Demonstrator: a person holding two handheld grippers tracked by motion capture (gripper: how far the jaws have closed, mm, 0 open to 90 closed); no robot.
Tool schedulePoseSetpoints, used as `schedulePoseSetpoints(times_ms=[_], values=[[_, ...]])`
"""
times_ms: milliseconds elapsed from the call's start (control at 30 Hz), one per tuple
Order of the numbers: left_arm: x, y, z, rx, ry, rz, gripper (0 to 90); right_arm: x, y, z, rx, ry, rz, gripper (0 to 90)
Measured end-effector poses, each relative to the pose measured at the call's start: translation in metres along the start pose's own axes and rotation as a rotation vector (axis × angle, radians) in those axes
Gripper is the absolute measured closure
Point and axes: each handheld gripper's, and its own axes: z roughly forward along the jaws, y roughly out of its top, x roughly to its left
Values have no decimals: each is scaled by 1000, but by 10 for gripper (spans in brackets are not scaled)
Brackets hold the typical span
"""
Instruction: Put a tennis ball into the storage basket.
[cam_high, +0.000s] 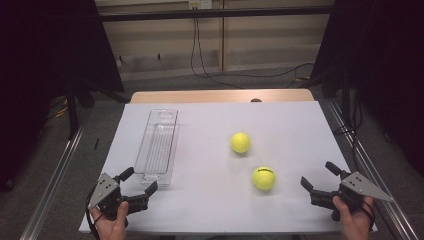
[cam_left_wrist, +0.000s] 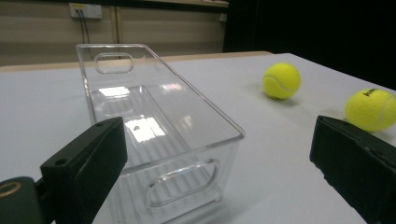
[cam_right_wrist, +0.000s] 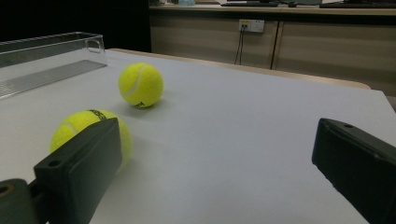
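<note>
Near the table's front edge, the left gripper (cam_high: 140, 183) and right gripper (cam_high: 318, 177) rest with jaws wide apart, empty. The nearer fuzzy yellow tennis ball (cam_high: 263, 178) lies beside the right gripper; the farther fuzzy yellow tennis ball (cam_high: 240, 142) sits beyond. A clear ribbed plastic bin (cam_high: 159, 145), long and rectangular, stands just ahead of the left gripper.

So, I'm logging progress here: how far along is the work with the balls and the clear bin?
Nothing looks done: the long clear plastic bin is empty. Both yellow tennis balls lie on the white table. The left gripper and right gripper hold nothing, jaws open.
</note>
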Motion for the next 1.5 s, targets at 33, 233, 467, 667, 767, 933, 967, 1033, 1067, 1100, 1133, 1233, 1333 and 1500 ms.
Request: schedulePoseSetpoints(times_ms=[33, 233, 467, 667, 767, 933, 967, 1033, 1067, 1100, 1133, 1233, 1333, 1500], values=[[0, 1, 1, 2, -10, 2, 40, 0, 0, 0, 0, 2, -1, 12], [-2, 4, 6, 8, -42, 19, 50, 0, 0, 3, 8, 14, 0, 12], [-12, 12, 19, 14, -87, 55, 45, 1, 0, 3, 7, 19, -2, 12], [-22, 19, 35, 39, -162, 83, 40, 1, 0, 3, 5, 22, -2, 12], [-26, 20, 42, 60, -179, 98, 40, 1, 0, 2, 6, 22, 0, 12], [-33, 27, 55, 73, -228, 118, 31, 1, 0, 2, 8, 22, -1, 12], [-34, 29, 57, 81, -234, 127, 25, 1, 0, 2, 6, 22, -1, 12], [-37, 30, 62, 88, -259, 128, 22, 1, 0, 2, 7, 20, 1, 12], [-38, 31, 65, 91, -277, 122, 22, 1, 0, 2, 7, 21, 0, 12], [-39, 31, 68, 95, -292, 123, 22, 1, 0, 2, 7, 21, -1, 12], [-40, 32, 71, 99, -298, 123, 22, 1, 0, 2, 7, 20, -1, 12], [-42, 35, 80, 106, -314, 131, 22, 1, 0, 3, 7, 22, -2, 12], [-43, 40, 86, 101, -324, 129, 21, 1, 0, 3, 8, 23, 0, 12], [-44, 51, 97, 98, -354, 126, 21, 1, 0, 3, 7, 26, 1, 12]])
